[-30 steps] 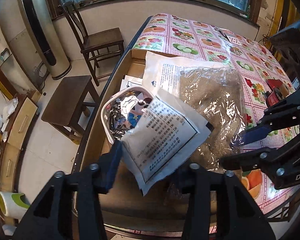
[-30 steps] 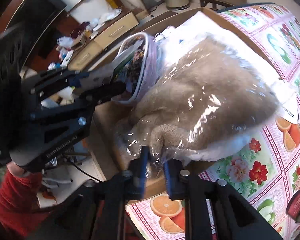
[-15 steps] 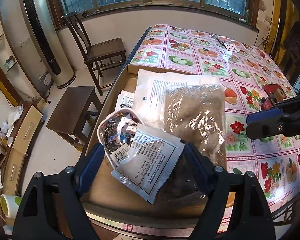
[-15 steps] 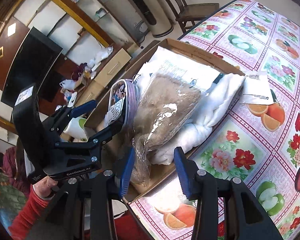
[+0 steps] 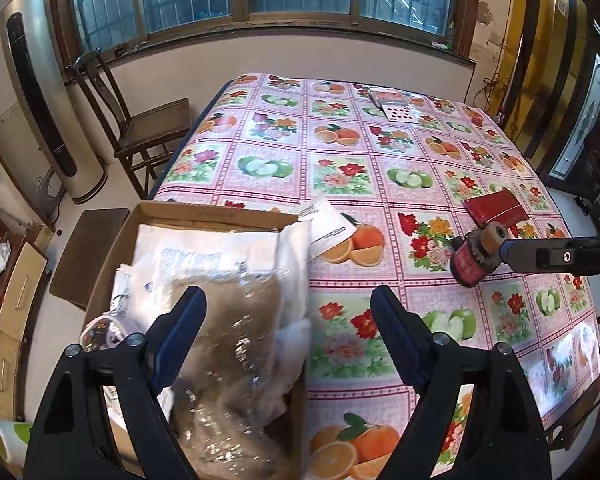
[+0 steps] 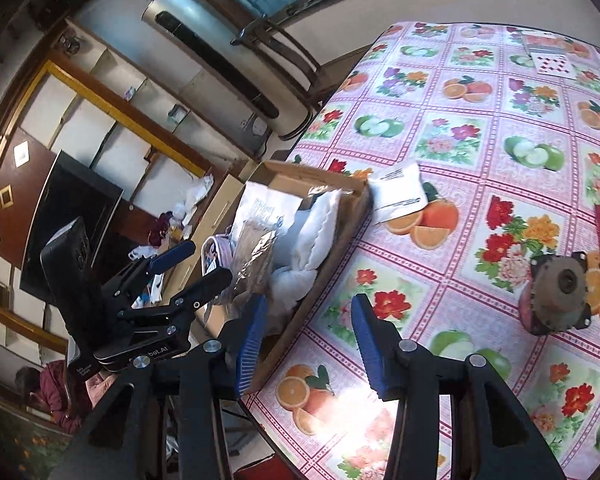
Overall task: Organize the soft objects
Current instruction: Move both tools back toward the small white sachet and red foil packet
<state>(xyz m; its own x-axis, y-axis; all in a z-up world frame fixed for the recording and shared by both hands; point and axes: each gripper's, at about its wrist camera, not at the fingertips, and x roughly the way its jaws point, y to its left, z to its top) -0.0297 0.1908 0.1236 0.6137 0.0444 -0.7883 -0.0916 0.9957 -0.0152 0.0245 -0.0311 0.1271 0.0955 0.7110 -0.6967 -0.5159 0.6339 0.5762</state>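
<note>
Left wrist view, left tongs apart above box, right tongs apart, empty.

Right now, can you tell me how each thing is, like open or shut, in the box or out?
left gripper: open, holding nothing.
right gripper: open, holding nothing.
cardboard box: open, at the table edge.
brown plush in clear plastic: lying in the box.
white stuffed fabric: in the box, against its wall.
white paper packet: outside the box, flat on the tablecloth.
playing cards: spread out at the far end.
</note>
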